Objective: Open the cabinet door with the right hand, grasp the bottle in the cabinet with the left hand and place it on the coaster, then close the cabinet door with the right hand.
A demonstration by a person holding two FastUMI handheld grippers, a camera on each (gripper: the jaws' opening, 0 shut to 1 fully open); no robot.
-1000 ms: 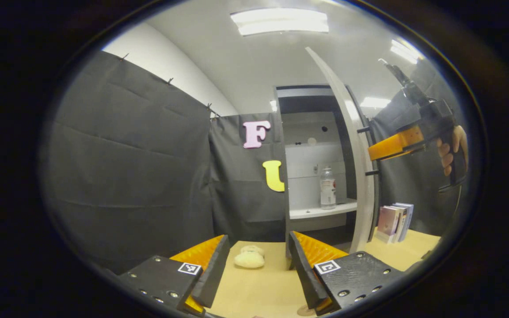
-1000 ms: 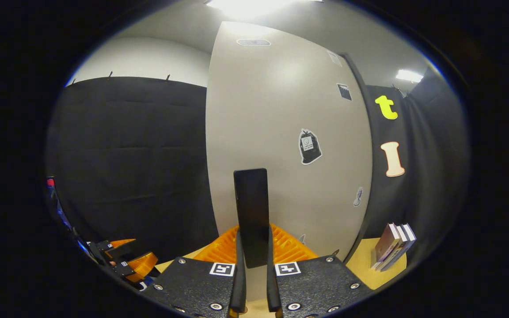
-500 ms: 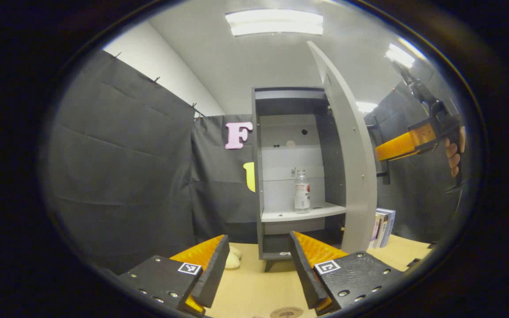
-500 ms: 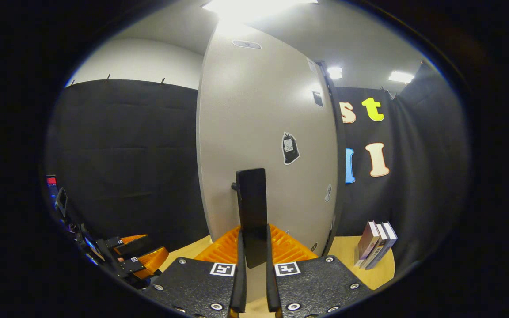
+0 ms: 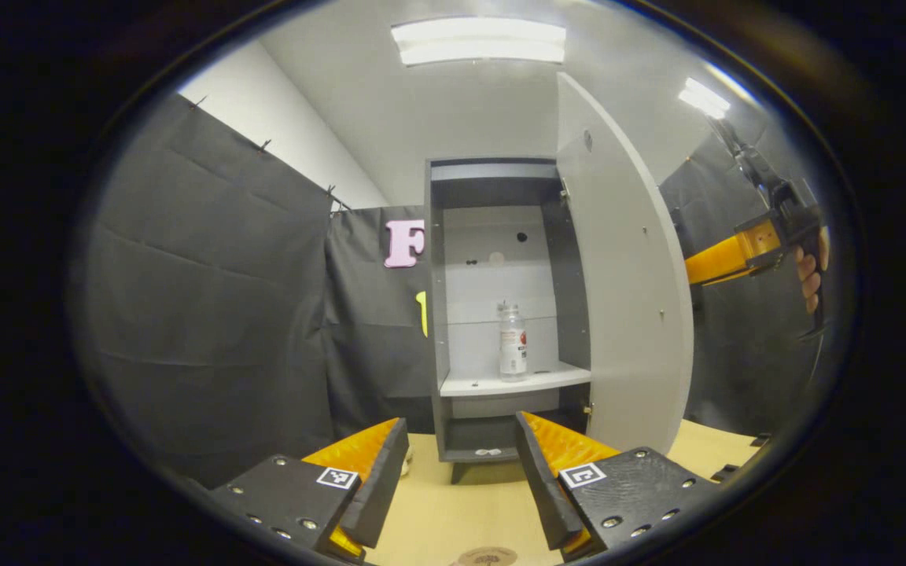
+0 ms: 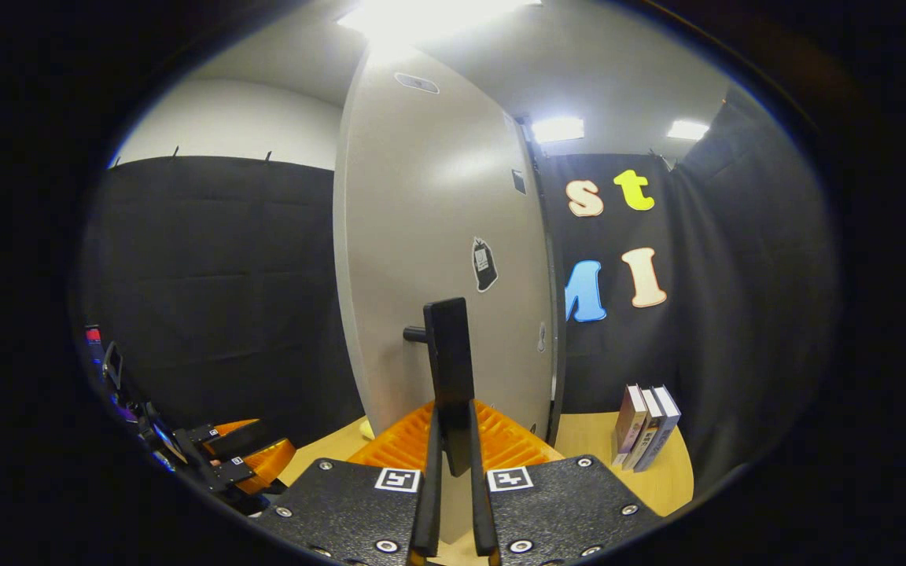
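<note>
At the open front of the tall grey cabinet [image 5: 500, 314], the pale, flat cabinet door [image 5: 626, 299] is swung wide. The right gripper [image 6: 453, 440] is clamped tight on the door's black bar handle [image 6: 449, 369], both fingers pressing it. The pull is best carried along the door's arc, the wrist turned with the hinge so the handle is not wrenched, and the door held well clear of the opening. On the white middle shelf [image 5: 516, 383] a clear plastic bottle with a white label [image 5: 512, 342] is seen standing upright, near the shelf's front edge; nothing else can be made out in the cabinet. The left gripper [image 5: 461, 472] hangs wide apart, empty, well short of the bottle. The round brown coaster [image 5: 488, 556] lies at the tabletop's near edge.
</note>
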